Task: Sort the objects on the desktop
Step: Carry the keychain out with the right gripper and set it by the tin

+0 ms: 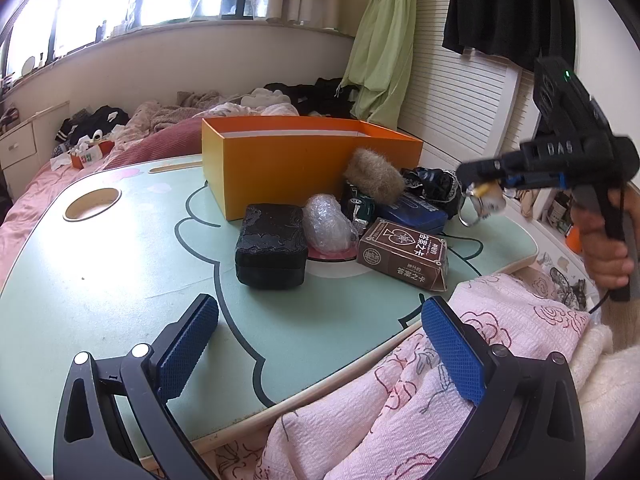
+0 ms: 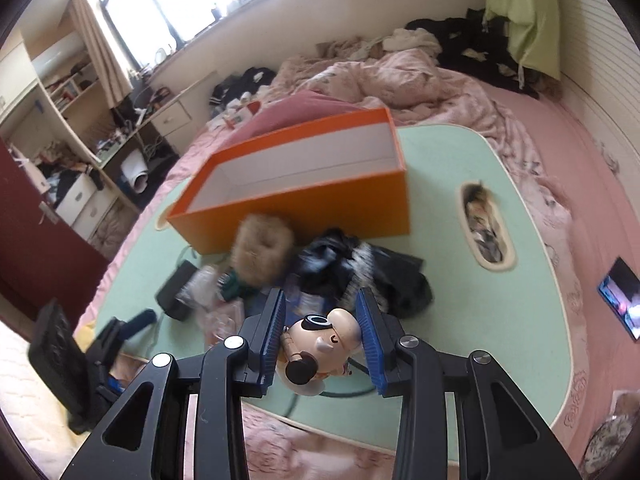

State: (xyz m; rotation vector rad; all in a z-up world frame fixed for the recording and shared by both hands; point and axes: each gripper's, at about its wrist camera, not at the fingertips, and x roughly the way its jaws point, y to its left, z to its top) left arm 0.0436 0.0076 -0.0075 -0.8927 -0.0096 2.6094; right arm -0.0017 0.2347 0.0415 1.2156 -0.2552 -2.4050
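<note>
Low in the right wrist frame, right gripper (image 2: 320, 336) clamps a beige cartoon figurine keychain (image 2: 320, 346) short of the open orange cardboard box (image 2: 304, 204), left gripper (image 1: 320, 344) wide and empty, and that rounded head could squirt from the pads onto the mint-green table (image 2: 500, 320).

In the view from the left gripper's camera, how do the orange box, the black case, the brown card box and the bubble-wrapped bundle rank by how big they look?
Largest to smallest:
1. orange box
2. black case and brown card box look about alike, so unranked
3. bubble-wrapped bundle
</note>
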